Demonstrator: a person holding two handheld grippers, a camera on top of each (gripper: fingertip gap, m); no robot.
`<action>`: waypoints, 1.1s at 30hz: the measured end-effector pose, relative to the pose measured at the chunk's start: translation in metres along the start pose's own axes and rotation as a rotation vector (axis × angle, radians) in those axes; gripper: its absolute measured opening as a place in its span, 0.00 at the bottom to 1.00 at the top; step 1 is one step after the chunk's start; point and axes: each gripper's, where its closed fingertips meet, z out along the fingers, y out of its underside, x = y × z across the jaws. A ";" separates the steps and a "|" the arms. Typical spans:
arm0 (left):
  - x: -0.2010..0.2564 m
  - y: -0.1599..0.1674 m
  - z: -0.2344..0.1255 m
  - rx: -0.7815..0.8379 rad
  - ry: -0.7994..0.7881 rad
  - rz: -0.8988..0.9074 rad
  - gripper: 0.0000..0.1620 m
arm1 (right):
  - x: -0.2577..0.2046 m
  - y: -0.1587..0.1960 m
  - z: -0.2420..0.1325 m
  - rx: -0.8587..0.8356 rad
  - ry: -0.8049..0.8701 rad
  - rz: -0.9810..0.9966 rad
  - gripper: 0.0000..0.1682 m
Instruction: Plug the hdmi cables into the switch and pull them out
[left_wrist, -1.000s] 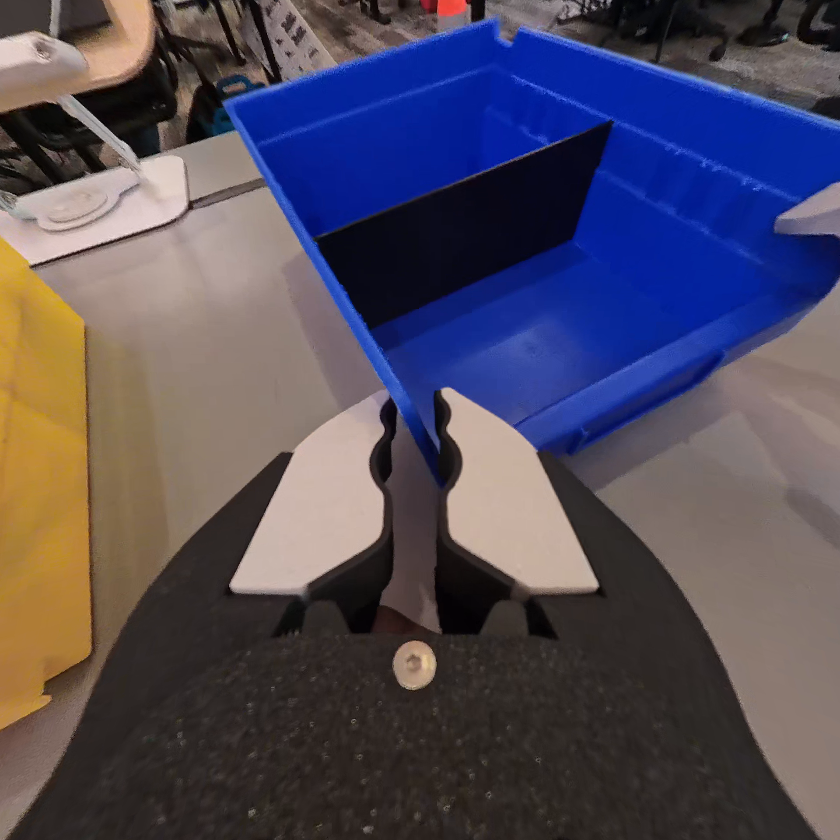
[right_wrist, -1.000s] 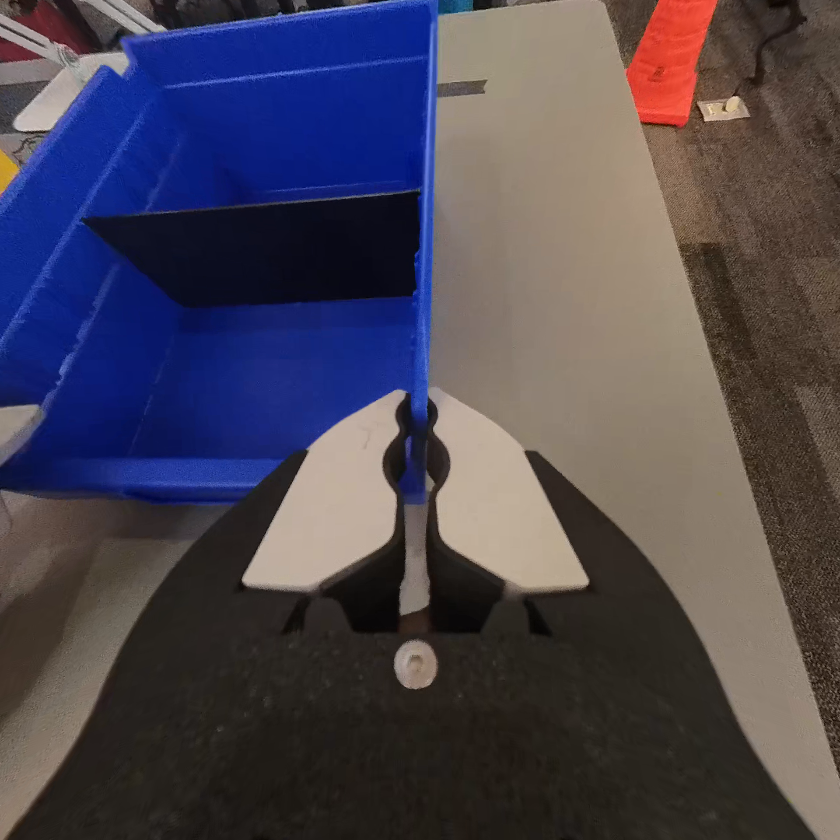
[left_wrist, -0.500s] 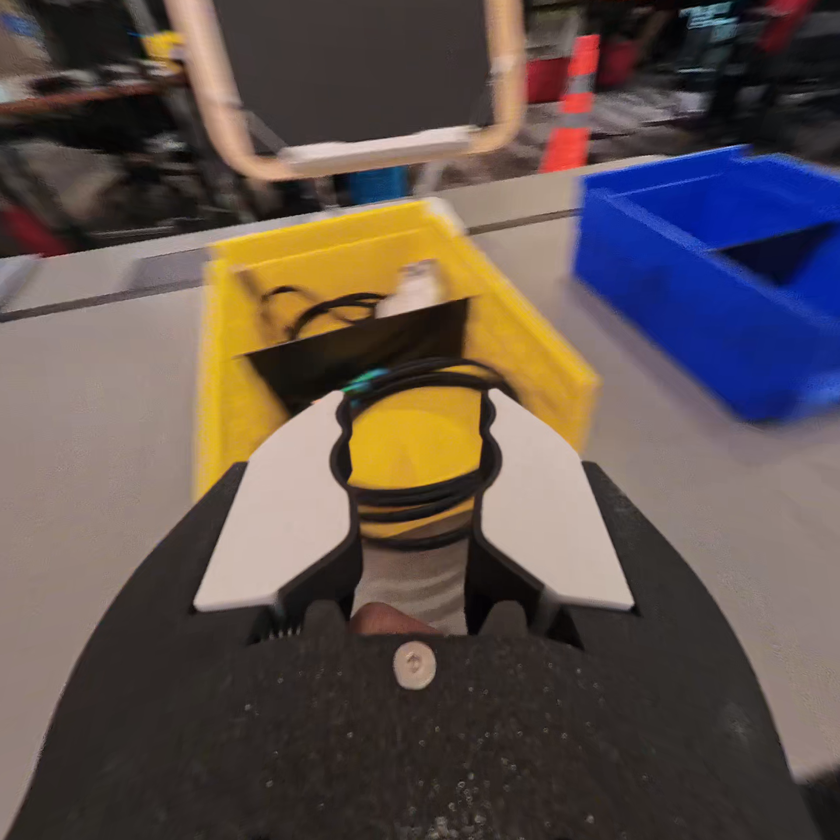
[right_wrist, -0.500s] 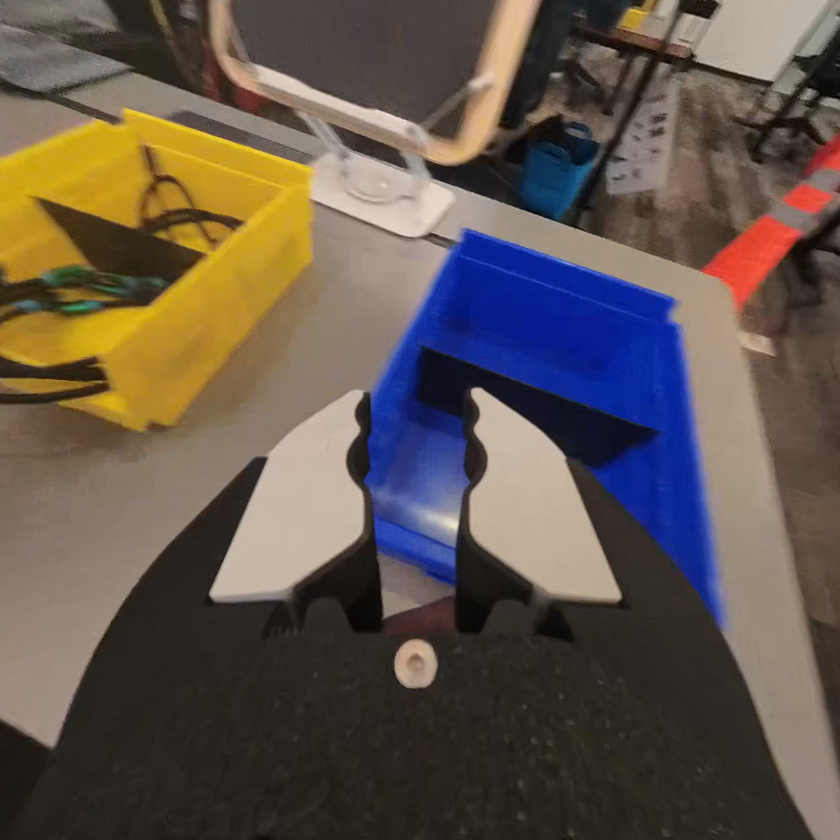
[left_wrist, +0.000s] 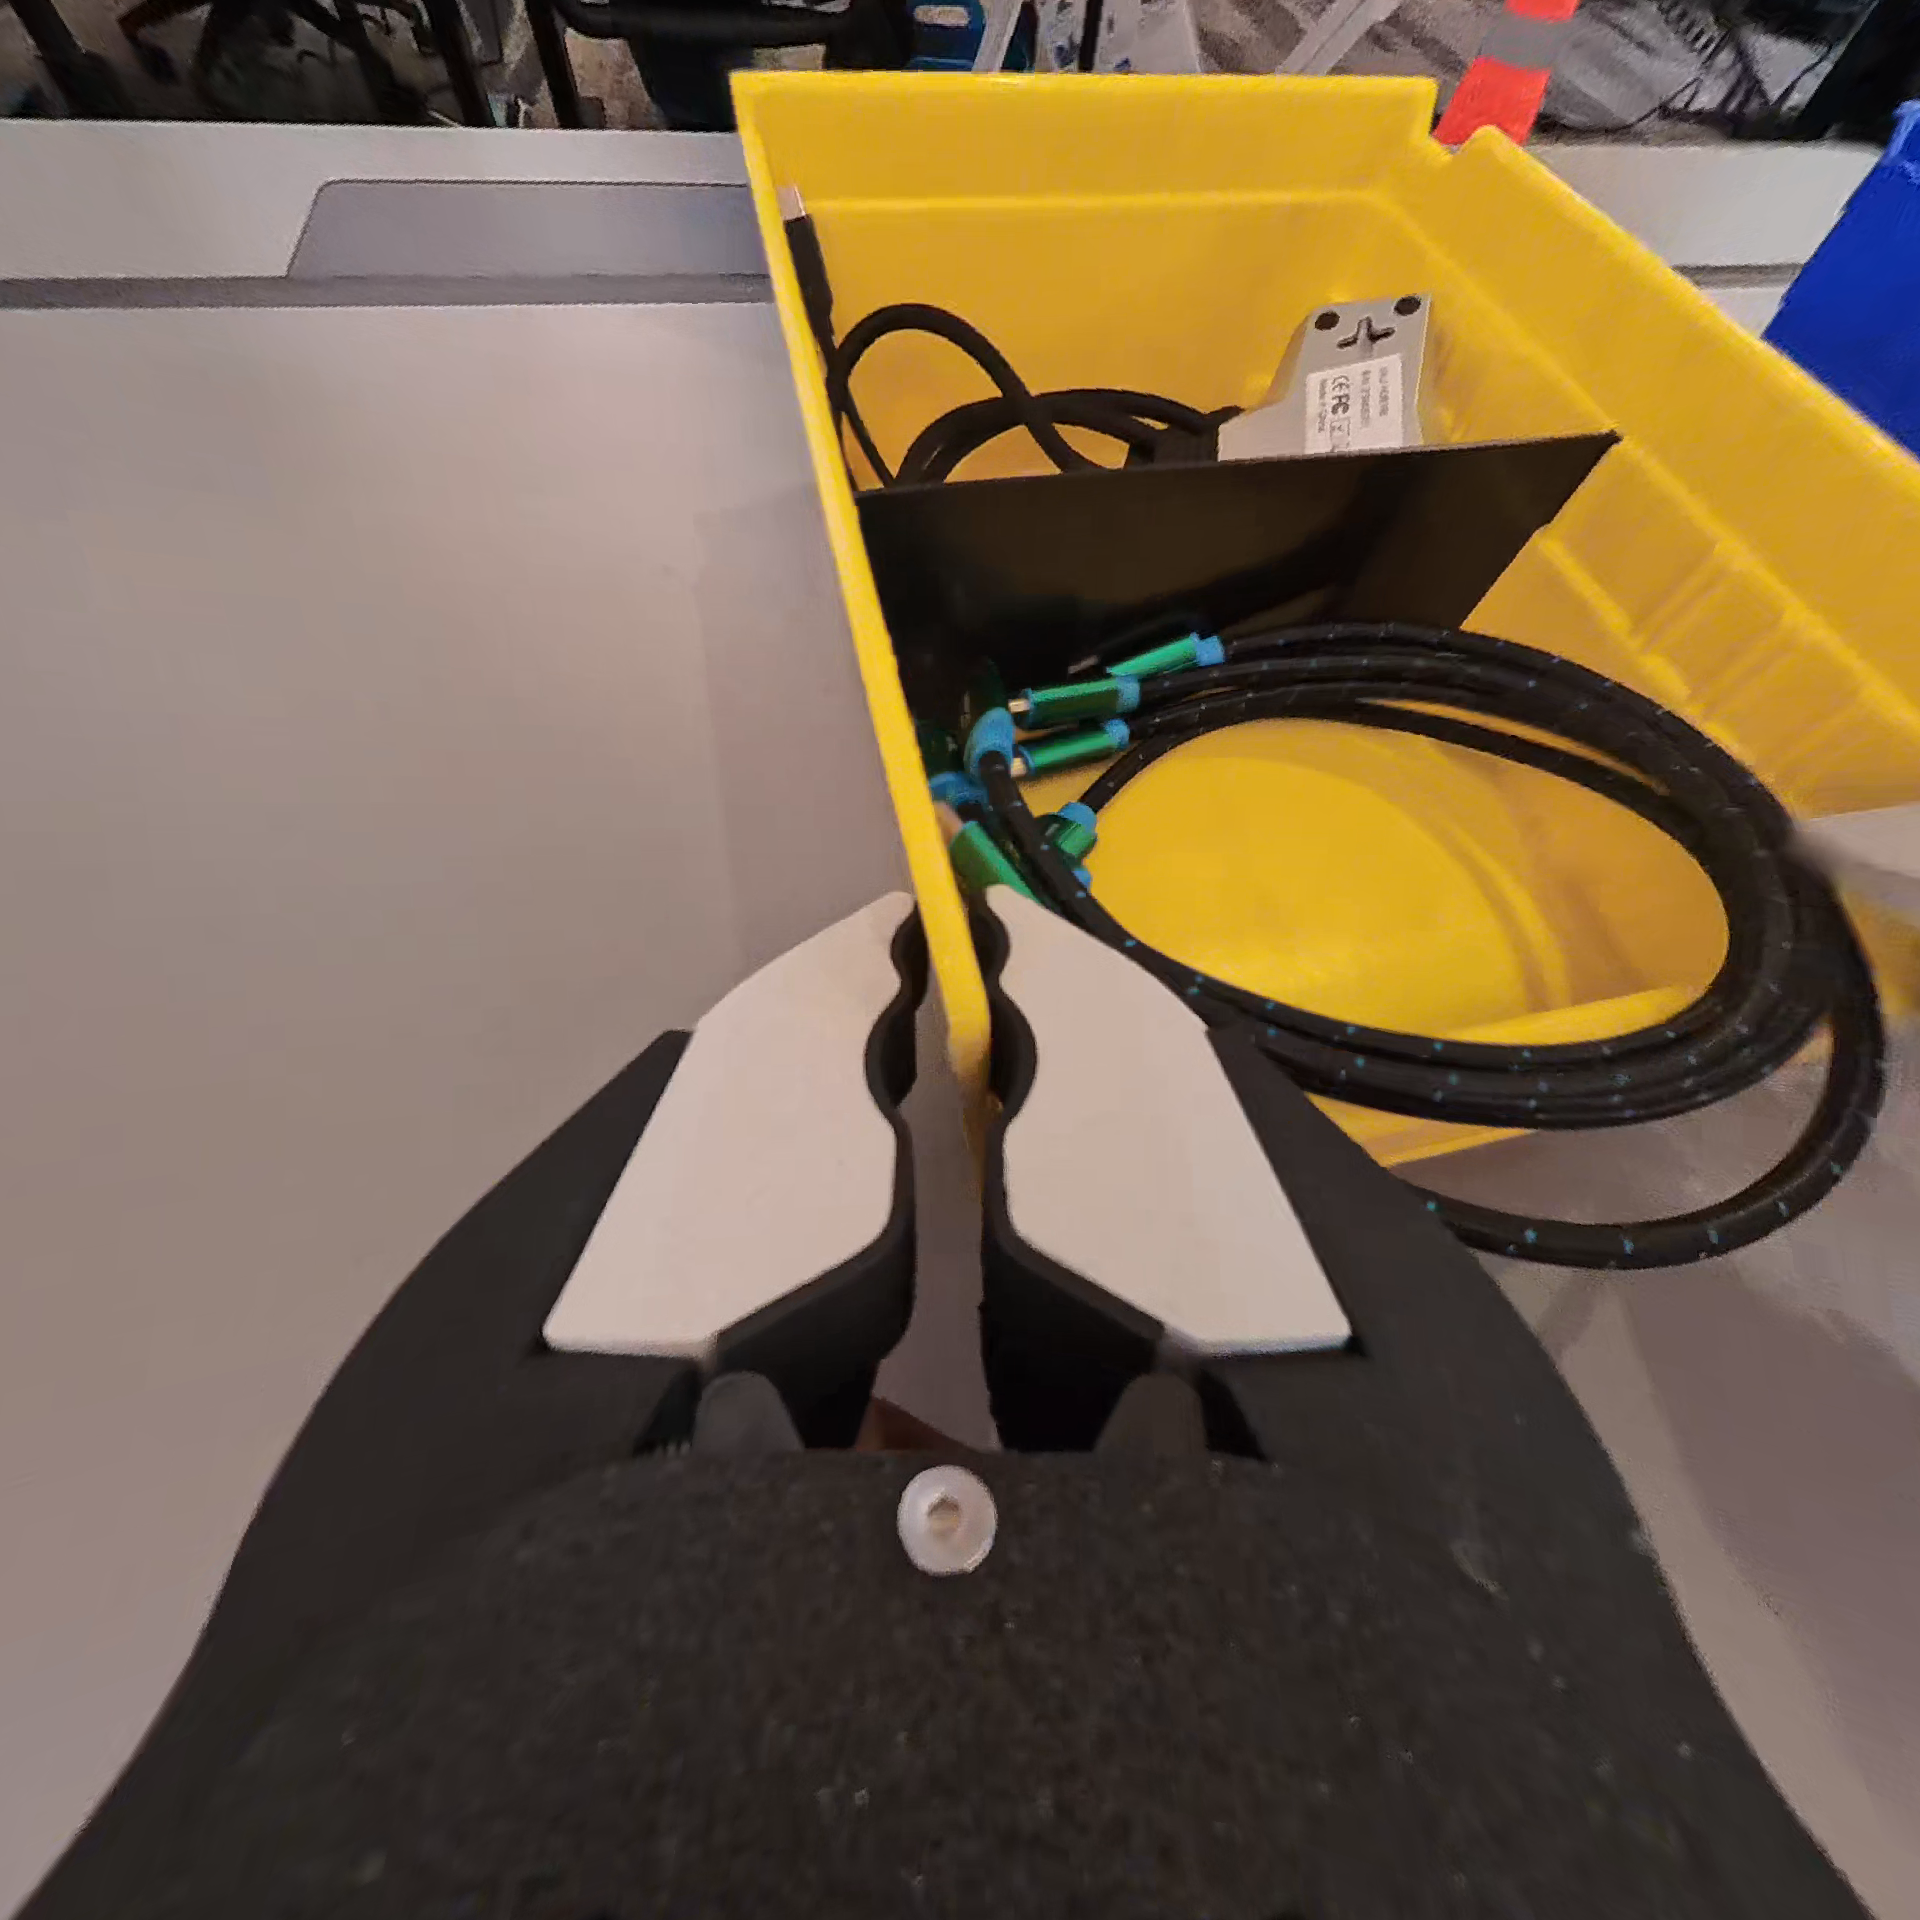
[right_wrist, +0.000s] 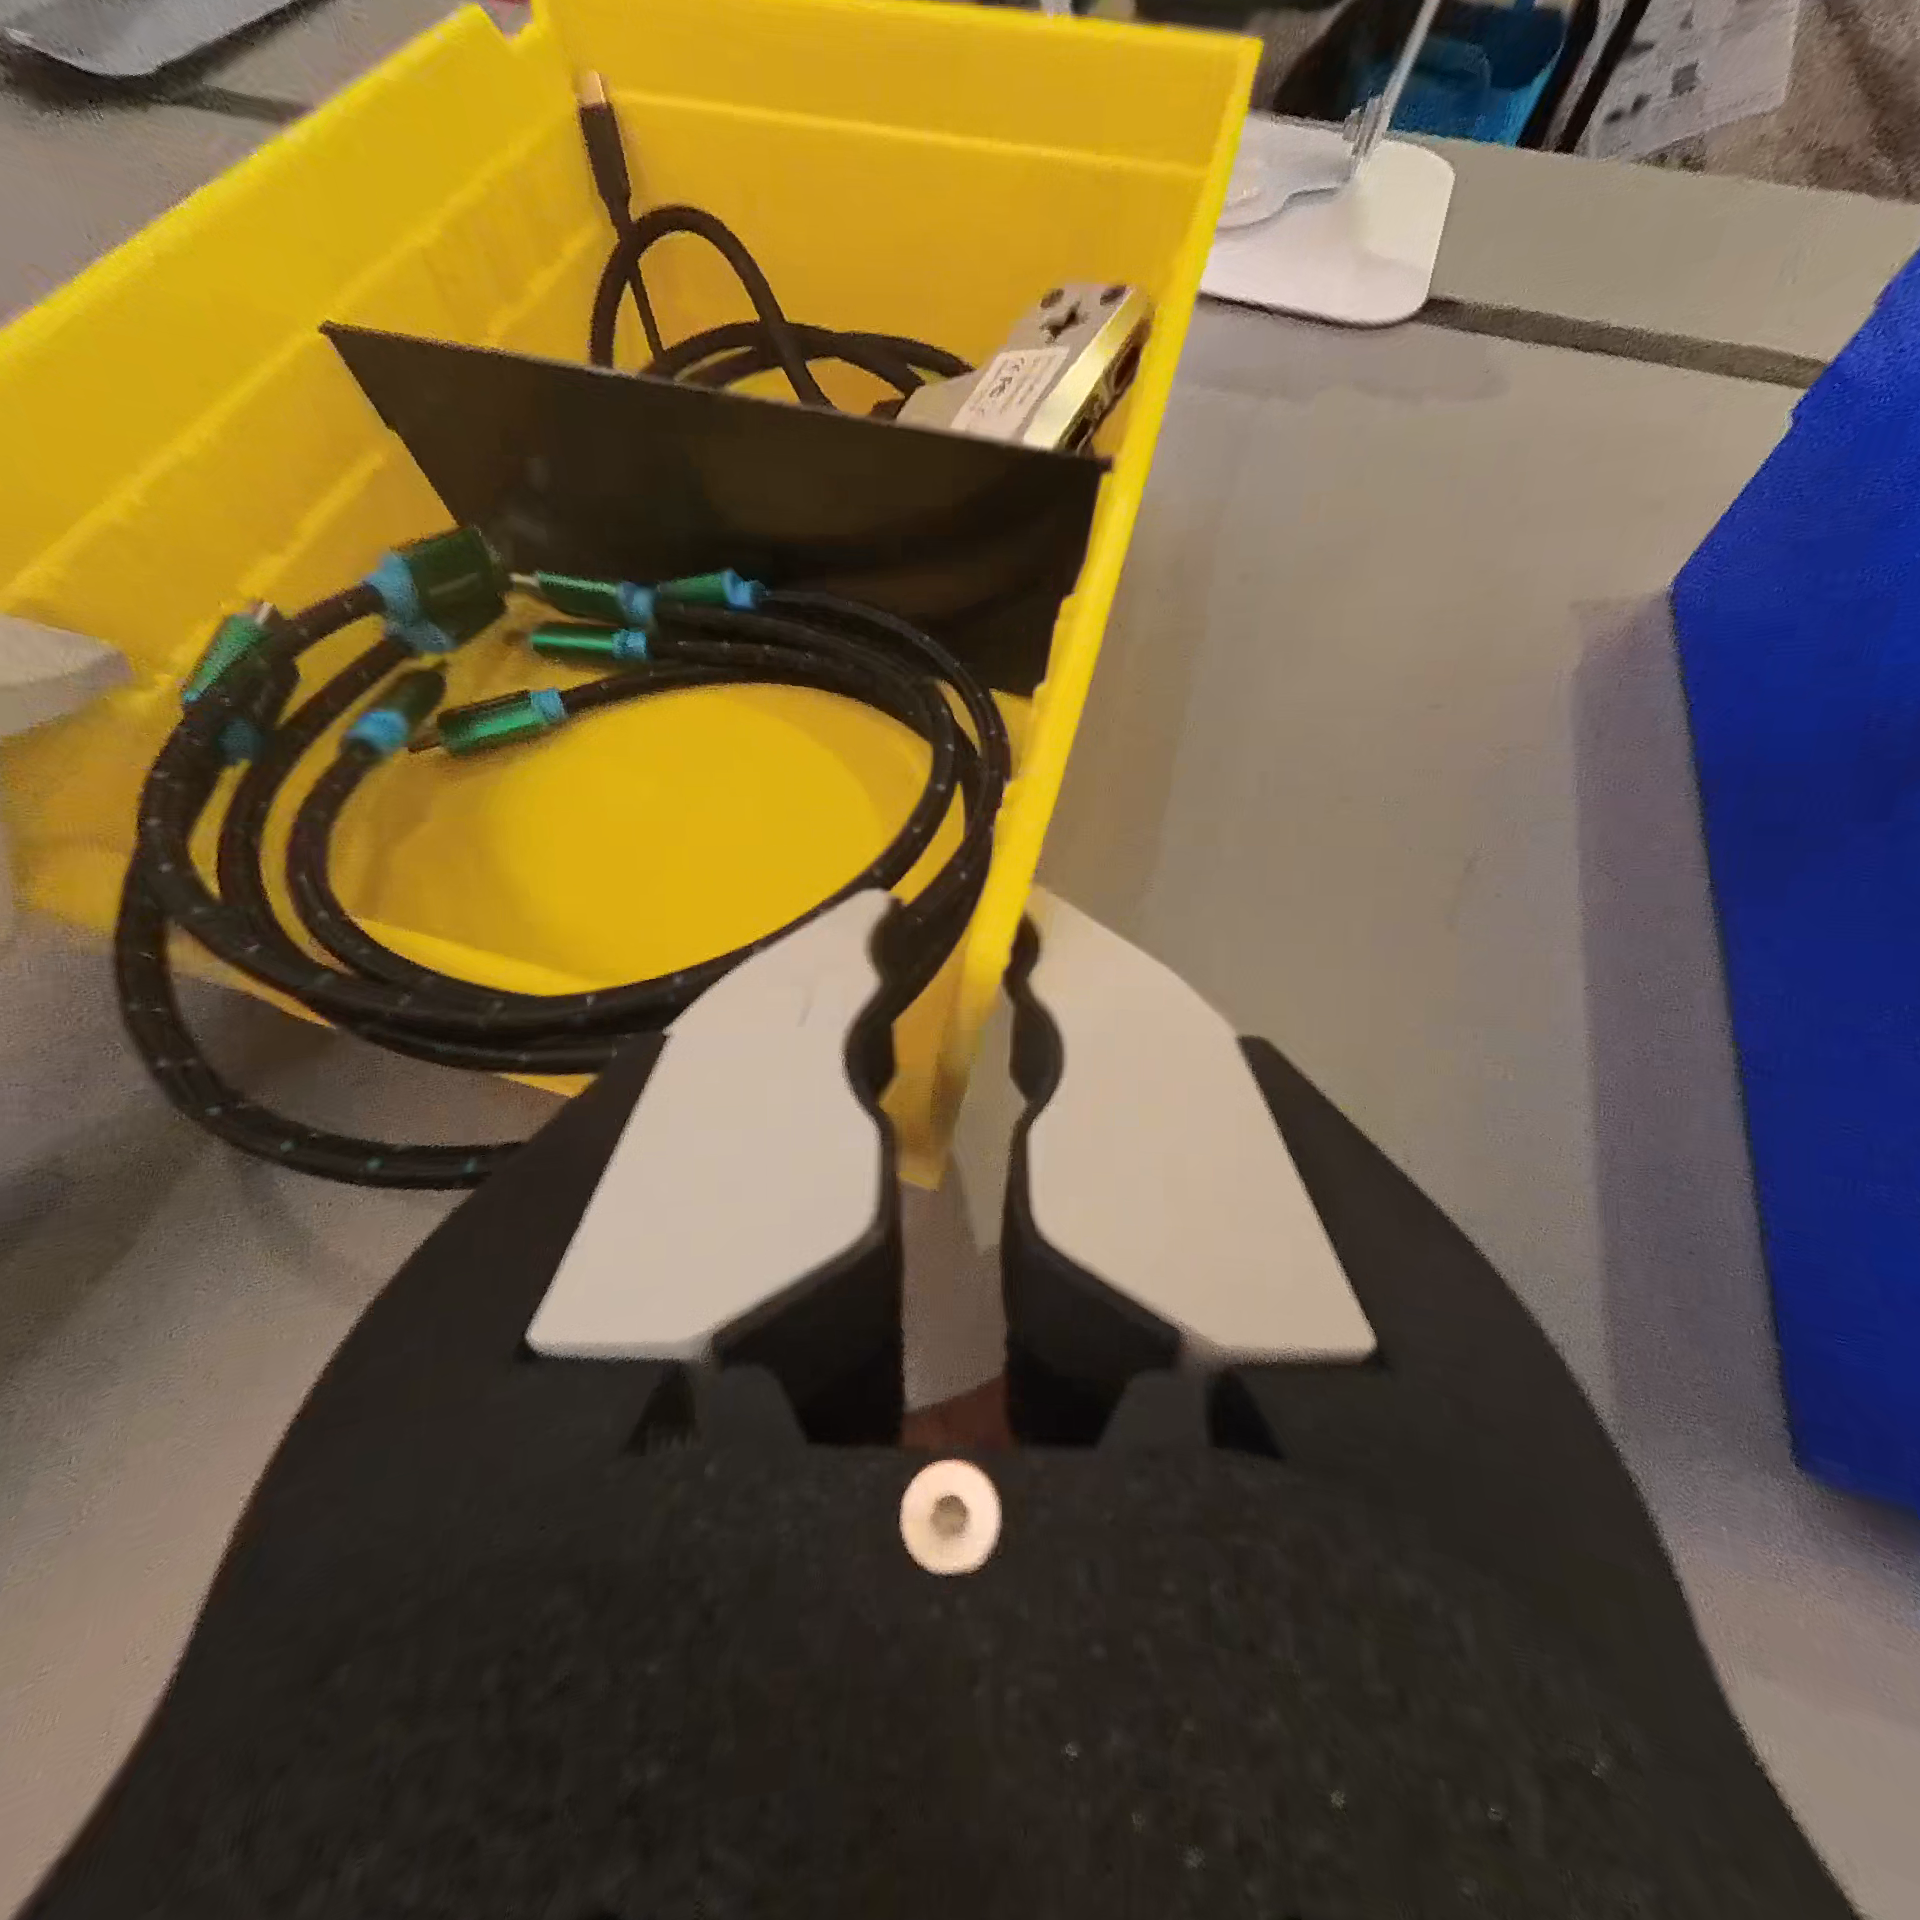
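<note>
The left gripper and right gripper straddle opposite walls of the yellow bin, fingers narrowly parted, seemingly unclamped; cables and switch lie inside; clamp evenly before shifting it.

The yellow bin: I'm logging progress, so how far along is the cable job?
Nothing is plugged yet. The cables lie coiled in the front compartment of the yellow bin, the switch behind the divider. The left gripper and right gripper each straddle a side wall. All plugging and unplugging remains.
</note>
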 end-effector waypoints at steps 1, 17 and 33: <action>-0.002 0.000 -0.001 -0.011 -0.020 0.009 0.03 | 0.001 -0.005 -0.005 0.026 0.037 -0.018 0.06; -0.087 -0.008 -0.043 0.011 -0.107 -0.001 0.02 | -0.072 -0.033 0.008 0.107 0.105 -0.009 0.03; -0.261 0.024 -0.071 0.016 -0.188 -0.135 0.02 | -0.253 -0.042 0.060 0.093 -0.042 -0.011 0.04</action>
